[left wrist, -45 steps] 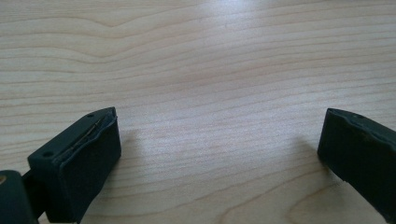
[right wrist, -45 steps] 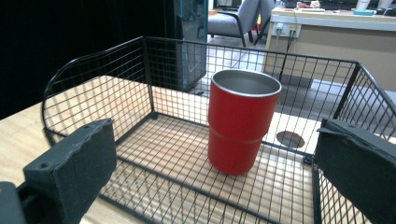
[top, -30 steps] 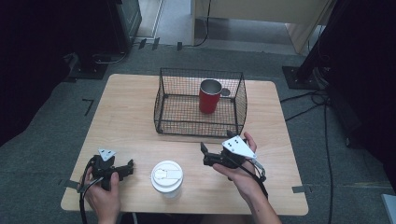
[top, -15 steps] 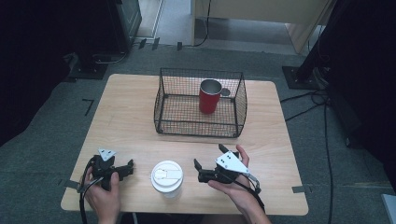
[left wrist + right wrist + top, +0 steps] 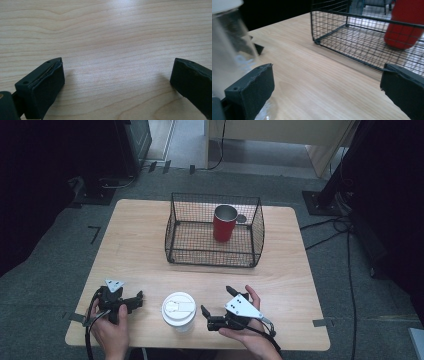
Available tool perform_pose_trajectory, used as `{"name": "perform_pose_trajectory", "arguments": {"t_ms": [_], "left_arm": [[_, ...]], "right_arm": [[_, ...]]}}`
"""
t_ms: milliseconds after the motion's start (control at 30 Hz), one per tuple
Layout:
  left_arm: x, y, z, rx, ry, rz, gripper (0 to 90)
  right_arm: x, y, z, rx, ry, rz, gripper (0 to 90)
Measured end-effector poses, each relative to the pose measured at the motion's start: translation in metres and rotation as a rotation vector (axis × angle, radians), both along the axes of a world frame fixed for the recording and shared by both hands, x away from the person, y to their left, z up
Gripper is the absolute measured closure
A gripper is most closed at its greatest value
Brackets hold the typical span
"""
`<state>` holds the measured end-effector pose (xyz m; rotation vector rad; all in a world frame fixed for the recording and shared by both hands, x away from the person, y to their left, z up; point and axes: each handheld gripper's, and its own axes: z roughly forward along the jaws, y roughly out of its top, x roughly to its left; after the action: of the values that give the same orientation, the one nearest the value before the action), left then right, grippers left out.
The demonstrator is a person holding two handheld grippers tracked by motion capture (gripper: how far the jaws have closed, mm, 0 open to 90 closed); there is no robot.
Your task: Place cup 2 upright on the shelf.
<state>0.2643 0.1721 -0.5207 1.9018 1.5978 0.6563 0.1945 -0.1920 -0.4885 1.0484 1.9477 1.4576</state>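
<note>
A white-lidded cup (image 5: 178, 309) stands near the table's front edge, between my two grippers. My left gripper (image 5: 138, 300) rests to its left, pointing at it, open; in the left gripper view its jaws (image 5: 117, 80) stand wide apart over bare wood. My right gripper (image 5: 216, 301) lies just right of the cup, pointing left, open with nothing between the jaws. In the right gripper view (image 5: 327, 85) the cup (image 5: 229, 40) is a blurred clear wall close beside the left jaw. A red mug (image 5: 223, 224) stands inside the black wire basket (image 5: 172, 232).
The basket (image 5: 352, 30) with the red mug (image 5: 409, 25) sits at the table's middle back. Bare wooden tabletop (image 5: 130, 245) lies left of and in front of it. Cables trail on the grey floor to the right.
My right gripper has come down toward the front edge and swung left, ending beside the cup. The left gripper, cup, basket and mug have stayed put.
</note>
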Motion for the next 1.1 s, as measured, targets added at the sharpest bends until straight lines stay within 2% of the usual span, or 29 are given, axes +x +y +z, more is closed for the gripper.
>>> {"name": "perform_pose_trajectory", "arguments": {"t_ms": [367,733,1100], "left_arm": [[0.000,0.000,0.000,0.000,0.000,0.000,0.0],[0.000,0.000,0.000,0.001,0.000,-0.001,0.0],[0.000,0.000,0.000,0.001,0.000,0.000,0.0]], "right_arm": [[-0.016,0.008,-0.001,-0.008,0.009,0.072,0.0],[-0.023,0.013,0.001,-0.006,0.005,0.134,0.0],[-0.026,0.016,0.003,0.013,0.010,0.172,0.0]]}}
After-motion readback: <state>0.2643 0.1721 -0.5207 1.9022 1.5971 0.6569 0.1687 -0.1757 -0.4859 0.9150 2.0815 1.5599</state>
